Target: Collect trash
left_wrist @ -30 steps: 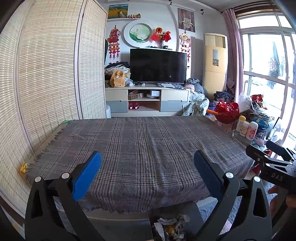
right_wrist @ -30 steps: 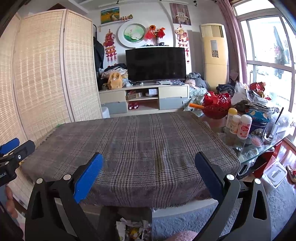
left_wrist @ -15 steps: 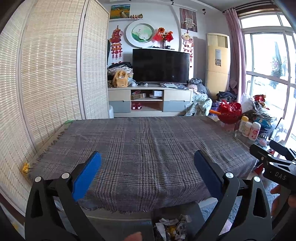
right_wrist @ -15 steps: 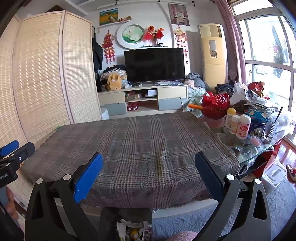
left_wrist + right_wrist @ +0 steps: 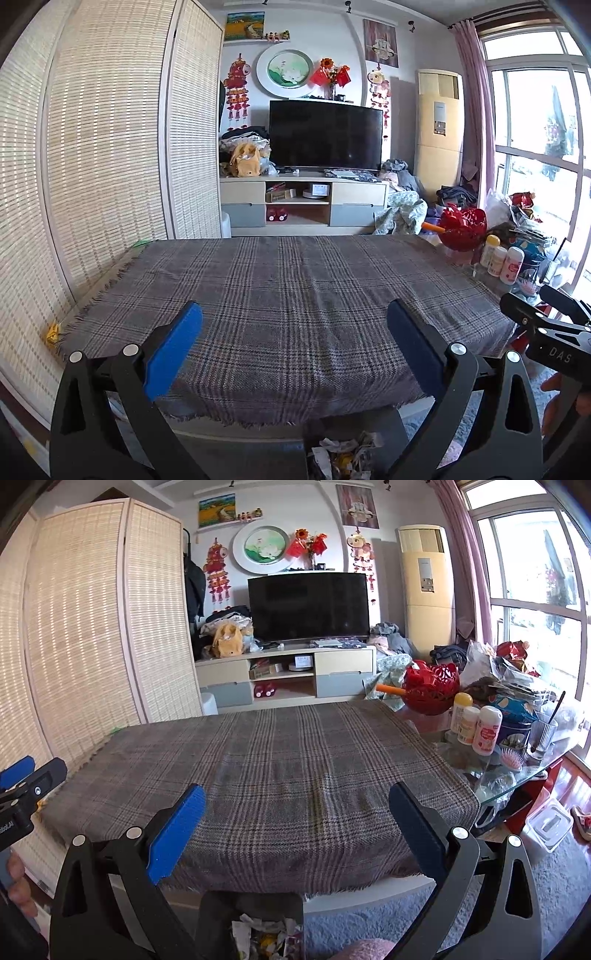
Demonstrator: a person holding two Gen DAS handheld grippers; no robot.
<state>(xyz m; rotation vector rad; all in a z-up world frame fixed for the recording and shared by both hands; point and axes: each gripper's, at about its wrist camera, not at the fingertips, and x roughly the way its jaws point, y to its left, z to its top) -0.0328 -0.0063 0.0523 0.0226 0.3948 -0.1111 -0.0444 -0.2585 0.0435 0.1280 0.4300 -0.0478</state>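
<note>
left gripper (image 5: 293, 328): jaws wide, empty, lower frame | right gripper (image 5: 295, 810): jaws wide, empty | trash bin (image 5: 264, 936): bottom centre, apart from both

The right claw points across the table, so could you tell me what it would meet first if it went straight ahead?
Probably the plaid cloth on the table: the open right claw points slightly down over it, with nothing standing in between, though depth is unclear.

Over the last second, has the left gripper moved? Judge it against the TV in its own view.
Yes, slightly. In the left wrist view the TV sits a little further right than a second ago, so the left gripper has turned or shifted slightly leftward, jaws wide open.
</note>
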